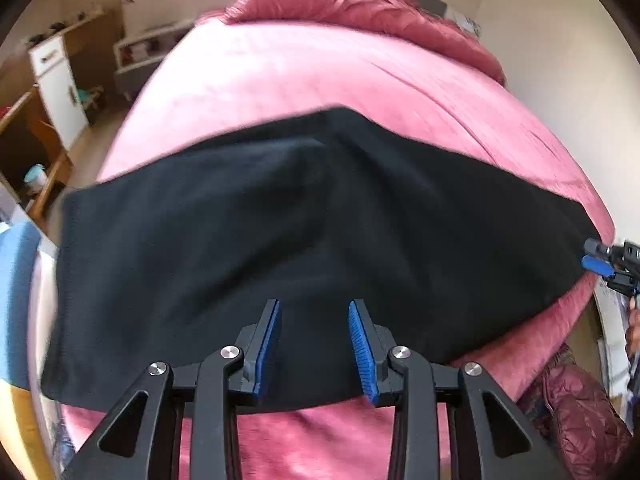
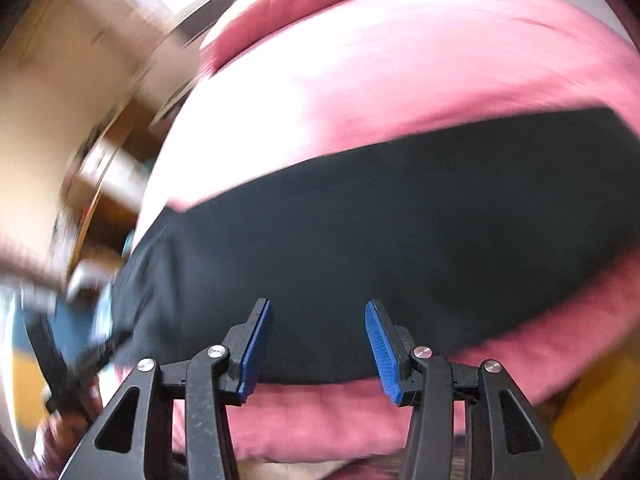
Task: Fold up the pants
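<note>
Left wrist view shows the left gripper (image 1: 316,350) with its blue pads apart and nothing between them. Just ahead of and beneath its fingertips lie the black pants (image 1: 280,232), spread as one wide dark band across the pink bedcover (image 1: 304,76). The near hem runs under the fingertips, while the far edge rises to a peak ahead of the claw. Far off to this claw's right, at the end of the cloth, the right gripper (image 1: 600,260) shows small.

In the right wrist view, heavily blurred, the right gripper (image 2: 318,348) also stands with its pads parted and empty, the pants (image 2: 380,248) lying just ahead of it. The left gripper (image 2: 76,332) is only a smear to its left, so its state cannot be read there.

The step in hand looks like choosing new hold points for another fold, since the garment seems already doubled. To do it well, each claw should probably come down on the near edge at matching spots and pinch through all layers. Both should then lift together, so the cloth carries over evenly and the edges meet without dragging the bedcover.
</note>
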The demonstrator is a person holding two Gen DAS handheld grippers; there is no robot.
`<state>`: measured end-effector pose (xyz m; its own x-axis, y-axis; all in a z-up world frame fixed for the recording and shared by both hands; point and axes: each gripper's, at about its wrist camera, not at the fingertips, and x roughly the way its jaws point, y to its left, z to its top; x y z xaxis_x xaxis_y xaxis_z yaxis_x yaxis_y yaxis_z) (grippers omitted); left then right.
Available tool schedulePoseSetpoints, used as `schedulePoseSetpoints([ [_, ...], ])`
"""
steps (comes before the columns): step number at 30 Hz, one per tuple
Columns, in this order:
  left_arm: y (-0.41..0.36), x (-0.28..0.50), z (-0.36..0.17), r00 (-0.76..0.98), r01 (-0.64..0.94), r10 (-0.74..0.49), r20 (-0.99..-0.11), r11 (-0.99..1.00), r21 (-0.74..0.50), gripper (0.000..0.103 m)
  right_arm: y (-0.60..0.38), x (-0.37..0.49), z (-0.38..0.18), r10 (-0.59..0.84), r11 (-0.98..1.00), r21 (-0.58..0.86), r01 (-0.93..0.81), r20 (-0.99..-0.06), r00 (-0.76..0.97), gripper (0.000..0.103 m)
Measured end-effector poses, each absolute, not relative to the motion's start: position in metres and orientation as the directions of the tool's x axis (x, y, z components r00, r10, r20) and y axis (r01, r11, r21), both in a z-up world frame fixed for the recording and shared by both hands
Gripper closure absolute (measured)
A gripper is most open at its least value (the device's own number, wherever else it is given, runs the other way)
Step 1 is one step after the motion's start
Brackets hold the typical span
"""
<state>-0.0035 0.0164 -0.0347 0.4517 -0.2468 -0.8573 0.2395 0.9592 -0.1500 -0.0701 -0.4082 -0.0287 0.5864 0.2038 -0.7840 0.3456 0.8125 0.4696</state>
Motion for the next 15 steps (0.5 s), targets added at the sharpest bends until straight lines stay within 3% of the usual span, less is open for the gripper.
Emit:
schedulePoseSetpoints([
  [6, -0.009, -0.003, -0.044, 0.400, 0.300, -0.272, -0.875, 0.941, -0.156, 0.068, -0.546, -0.141, -0.049, 0.061, 0.493, 0.641, 0.589, -0.701, 0.711, 0.053],
  [9, -0.016, 0.002, -0.046, 0.396, 0.306, -0.286, -0.873, 0.937, -0.168, 0.068, -0.597, -0.163, -0.068, 0.004, 0.329, 0.720, 0.611, -0.648, 0.761, 0.056],
  [15, -0.016, 0.005, -0.053, 0.409, 0.297, -0.260, -0.875, 0.944, -0.141, 0.068, -0.637, -0.161, -0.088, -0.027, 0.232, 0.764, 0.602, -0.614, 0.789, 0.064],
])
